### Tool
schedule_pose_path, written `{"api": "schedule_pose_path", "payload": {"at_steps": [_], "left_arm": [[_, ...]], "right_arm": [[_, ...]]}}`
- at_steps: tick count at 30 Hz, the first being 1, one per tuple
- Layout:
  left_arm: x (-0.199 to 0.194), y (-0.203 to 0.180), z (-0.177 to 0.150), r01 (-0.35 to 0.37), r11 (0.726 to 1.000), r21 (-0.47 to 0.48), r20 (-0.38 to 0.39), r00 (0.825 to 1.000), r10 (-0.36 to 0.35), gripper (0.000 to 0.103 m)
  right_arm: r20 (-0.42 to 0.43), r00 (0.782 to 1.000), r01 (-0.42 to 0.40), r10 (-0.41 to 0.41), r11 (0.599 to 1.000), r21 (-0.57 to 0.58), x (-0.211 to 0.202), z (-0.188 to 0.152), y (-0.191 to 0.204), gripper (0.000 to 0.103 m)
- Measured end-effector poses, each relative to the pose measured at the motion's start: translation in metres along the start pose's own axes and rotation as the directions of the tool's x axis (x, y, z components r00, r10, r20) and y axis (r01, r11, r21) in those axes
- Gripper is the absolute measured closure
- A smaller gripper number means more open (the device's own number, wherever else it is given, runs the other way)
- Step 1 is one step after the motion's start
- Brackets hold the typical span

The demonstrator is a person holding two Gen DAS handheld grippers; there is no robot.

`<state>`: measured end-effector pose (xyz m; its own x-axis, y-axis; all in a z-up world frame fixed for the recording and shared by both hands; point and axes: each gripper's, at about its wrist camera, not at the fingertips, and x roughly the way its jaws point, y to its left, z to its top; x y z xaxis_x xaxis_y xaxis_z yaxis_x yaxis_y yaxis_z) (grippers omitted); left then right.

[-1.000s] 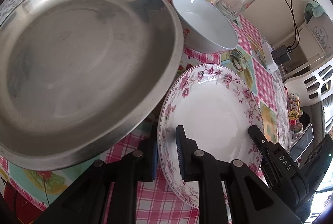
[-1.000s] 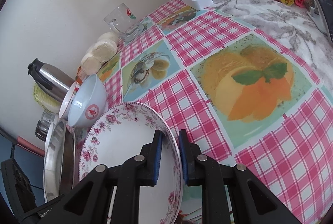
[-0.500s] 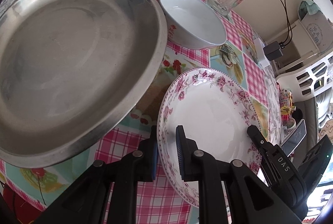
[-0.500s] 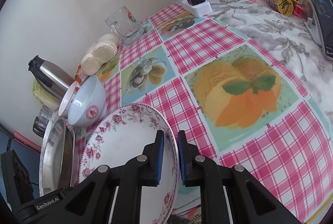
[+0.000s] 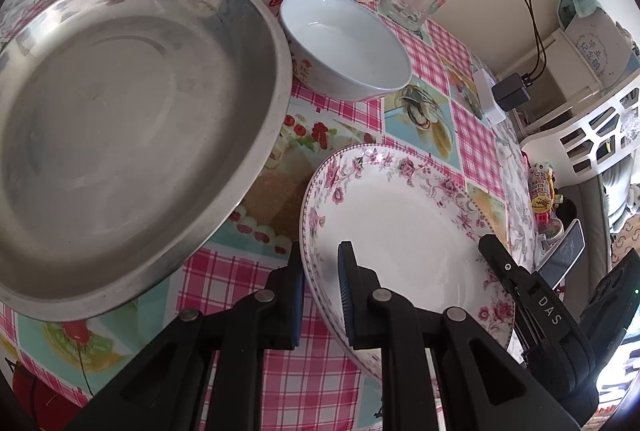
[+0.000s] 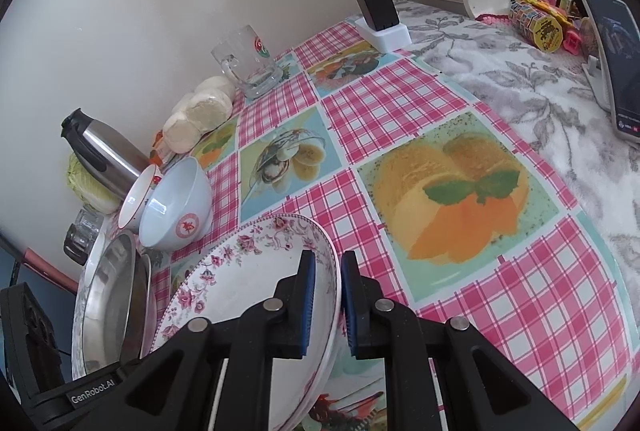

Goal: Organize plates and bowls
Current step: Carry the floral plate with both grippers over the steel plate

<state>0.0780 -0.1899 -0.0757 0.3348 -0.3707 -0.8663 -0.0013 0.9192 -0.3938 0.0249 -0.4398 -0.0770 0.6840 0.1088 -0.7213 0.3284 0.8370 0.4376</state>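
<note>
- Left gripper (image 5: pixel 320 295) pinches the floral plate (image 5: pixel 404 227) rim.
- Right gripper (image 6: pixel 326 305) clamps the opposite rim, likely to steady the plate between them.

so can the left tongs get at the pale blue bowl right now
Probably not as things stand: the left tongs are shut on the rim of the floral-rimmed white plate, as are the right tongs. The pale blue bowl sits beyond it, unobstructed, once the plate is released.
</note>
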Motion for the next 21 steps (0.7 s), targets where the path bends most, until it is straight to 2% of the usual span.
{"api": "schedule_pose_path", "payload": {"at_steps": [7,12,21], "left_arm": [[-0.006,-0.006,0.000,0.005,1.000,0.029,0.018,1.000,-0.006,0.087],[-0.015,-0.005,0.000,0.040,0.999,0.030,0.030,0.999,-0.041,0.087],[-0.042,-0.015,0.004,0.053,0.995,0.085,0.109,0.992,-0.062,0.087]], "right_arm": [[0.023,1.000,-0.006,0.006,1.000,-0.004,-0.009,0.003,0.001,0.089],[0.049,0.999,-0.022,0.022,1.000,0.005,-0.018,0.006,0.001,0.089],[0.123,0.991,-0.053,0.054,0.999,-0.007,-0.041,0.016,0.013,0.089]]}}
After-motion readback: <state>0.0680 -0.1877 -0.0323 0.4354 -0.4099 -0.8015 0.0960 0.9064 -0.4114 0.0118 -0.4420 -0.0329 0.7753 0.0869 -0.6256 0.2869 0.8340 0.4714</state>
